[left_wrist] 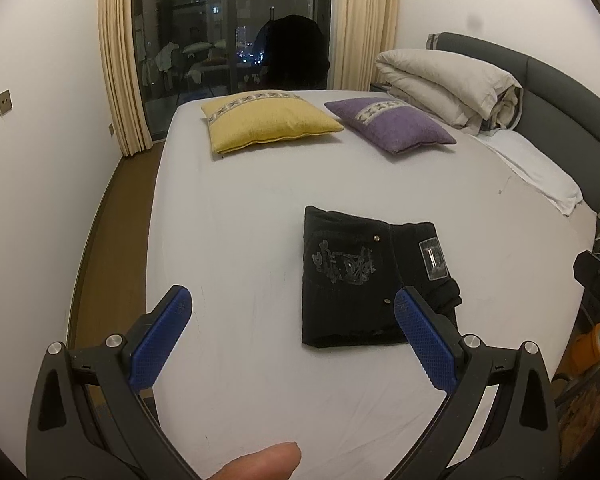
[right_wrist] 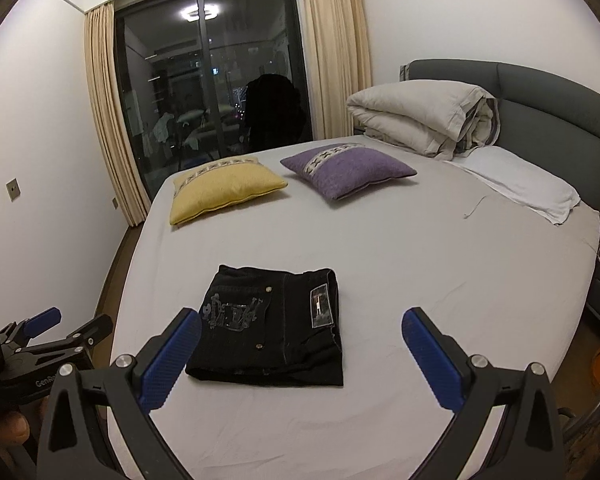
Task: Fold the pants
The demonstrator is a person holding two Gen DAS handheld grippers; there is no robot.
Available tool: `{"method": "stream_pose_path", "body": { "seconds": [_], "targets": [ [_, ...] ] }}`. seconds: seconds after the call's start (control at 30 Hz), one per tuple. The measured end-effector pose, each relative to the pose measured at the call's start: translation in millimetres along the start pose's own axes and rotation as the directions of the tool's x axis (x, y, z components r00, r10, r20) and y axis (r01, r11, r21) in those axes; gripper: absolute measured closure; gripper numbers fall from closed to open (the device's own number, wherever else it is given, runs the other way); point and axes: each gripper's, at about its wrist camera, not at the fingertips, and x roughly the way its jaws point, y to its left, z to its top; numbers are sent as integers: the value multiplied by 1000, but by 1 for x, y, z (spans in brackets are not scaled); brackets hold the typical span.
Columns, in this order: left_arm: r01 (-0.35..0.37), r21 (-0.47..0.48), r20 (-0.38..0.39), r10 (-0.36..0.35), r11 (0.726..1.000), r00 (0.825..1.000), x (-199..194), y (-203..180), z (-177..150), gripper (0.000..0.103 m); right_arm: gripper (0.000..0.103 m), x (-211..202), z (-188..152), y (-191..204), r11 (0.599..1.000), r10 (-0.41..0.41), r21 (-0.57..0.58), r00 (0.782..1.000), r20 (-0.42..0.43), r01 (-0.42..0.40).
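The black pants [left_wrist: 364, 280] lie folded into a compact rectangle on the white bed sheet [left_wrist: 240, 208], with a printed back pocket and a waist label facing up. They also show in the right wrist view [right_wrist: 272, 328]. My left gripper [left_wrist: 292, 300] is open and empty, held above the bed's near edge, to the pants' near left. My right gripper [right_wrist: 302, 320] is open and empty, held above the near edge, with the pants between and beyond its blue fingers. The left gripper also shows in the right wrist view [right_wrist: 48, 328], off the bed's left side.
A yellow cushion [left_wrist: 268, 120] and a purple cushion [left_wrist: 392, 124] lie at the far side of the bed. A rolled duvet [left_wrist: 448, 84] and a white pillow [left_wrist: 536, 172] sit by the grey headboard [left_wrist: 572, 92]. A wood floor strip [left_wrist: 112, 240] runs along the left.
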Motion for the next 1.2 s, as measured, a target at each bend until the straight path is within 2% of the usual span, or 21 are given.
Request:
{"method": "stream_pose_path", "body": {
  "seconds": [0.43, 1.2],
  "targets": [
    [-4, 5, -44, 4, 1000, 999, 19, -3, -7, 0, 0, 7, -6, 1, 1000, 2, 2, 999, -45, -2],
    [-2, 10, -47, 3, 1000, 999, 22, -8, -10, 0, 0, 13, -12, 2, 1000, 1, -8, 997, -75, -2]
  ]
}}
